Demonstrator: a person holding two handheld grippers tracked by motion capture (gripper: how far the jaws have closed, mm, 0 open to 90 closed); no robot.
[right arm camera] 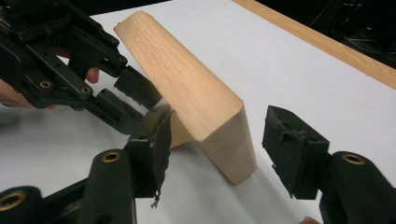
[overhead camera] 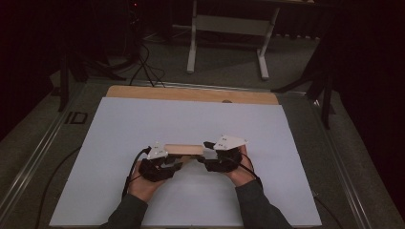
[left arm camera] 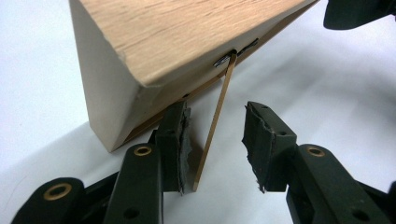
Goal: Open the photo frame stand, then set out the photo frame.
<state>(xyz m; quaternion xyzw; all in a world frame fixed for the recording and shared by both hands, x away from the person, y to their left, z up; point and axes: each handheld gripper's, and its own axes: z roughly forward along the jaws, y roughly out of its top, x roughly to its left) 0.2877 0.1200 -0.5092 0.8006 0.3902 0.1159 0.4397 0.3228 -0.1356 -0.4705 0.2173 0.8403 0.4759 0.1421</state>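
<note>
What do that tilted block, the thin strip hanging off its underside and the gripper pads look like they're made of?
The block looks like light wood, or a wood-look veneer: fine straight grain, matte, with a paler, plainer end face. The thin strip is tan and flat, possibly a rubber band or card; I cannot tell which. The pads on the left gripper look like black foam or rubber, matte, torn at the edges.

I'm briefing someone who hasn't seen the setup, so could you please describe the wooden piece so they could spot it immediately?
On the white sheet covering the table, look just ahead of the person's two hands. The wooden block lies crosswise between the left tongs and right tongs. It is the sheet's sole light-wood, wedge-shaped thing, with a thin strip hanging beneath.
</note>
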